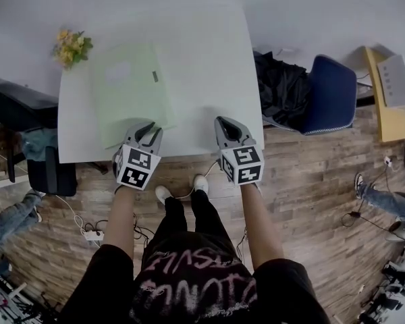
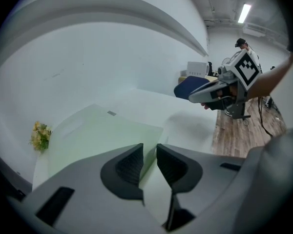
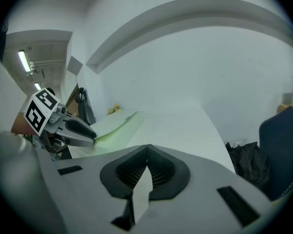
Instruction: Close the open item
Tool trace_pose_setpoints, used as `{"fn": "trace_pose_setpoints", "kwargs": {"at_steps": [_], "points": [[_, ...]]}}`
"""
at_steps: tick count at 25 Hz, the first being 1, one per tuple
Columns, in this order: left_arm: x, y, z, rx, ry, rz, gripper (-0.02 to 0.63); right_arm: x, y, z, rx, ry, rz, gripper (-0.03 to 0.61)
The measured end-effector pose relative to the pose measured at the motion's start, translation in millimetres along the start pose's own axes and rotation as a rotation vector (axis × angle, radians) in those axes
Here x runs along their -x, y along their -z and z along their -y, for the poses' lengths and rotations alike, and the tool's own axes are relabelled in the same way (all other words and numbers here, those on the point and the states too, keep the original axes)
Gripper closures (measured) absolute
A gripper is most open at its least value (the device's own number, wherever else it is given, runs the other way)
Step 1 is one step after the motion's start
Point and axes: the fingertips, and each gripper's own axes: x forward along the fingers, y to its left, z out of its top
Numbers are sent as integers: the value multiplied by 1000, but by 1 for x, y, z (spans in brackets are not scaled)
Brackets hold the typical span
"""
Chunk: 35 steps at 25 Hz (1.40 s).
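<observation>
Left gripper [image 1: 154, 128], jaws slightly parted, empty; green folder [image 1: 131, 93] lies flat at its eleven o'clock. Right gripper [image 1: 224, 123] closed, farther off.

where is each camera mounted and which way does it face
Head view: on the person's head, facing steeply down at the table and green folder; shows both forearms, legs, shoes, left tool and right tool.
Left gripper view: on the left tool, looking along its parted jaws over the folder; the right tool also shows.
Right gripper view: on the right tool, looking along its closed jaws down the table; the left tool also shows.
Shared: both gripper views see the folder and each other's tool.
</observation>
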Motion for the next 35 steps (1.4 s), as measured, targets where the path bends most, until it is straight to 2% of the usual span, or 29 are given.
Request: {"fn": "trace_pose_setpoints", "kwargs": {"at_steps": [1,2,5,10,13,26,35], "points": [[-2,1,0,7,11,-2,525,-1,0,0,3,1,-2,566],[-3,2,0,34,24,-2,559,-2,0,-1,5,1,-3,566],[-3,7,-5,137,57,3,590,-3,1,-1,6,3,-5,566],[-5,3,-10,183,123,-51,608,-4,2,1,2,9,-9,566],[-9,-5,-20,215,131,-50,609,-5,2,1,4,7,-13,566],[-44,-39,-92,84,-29,-28,607,-26,-2,4,5,-12,-27,566],[-73,-62,-102,-17,-45,-28,607,-38,-2,7,6,-19,-43,566]]}}
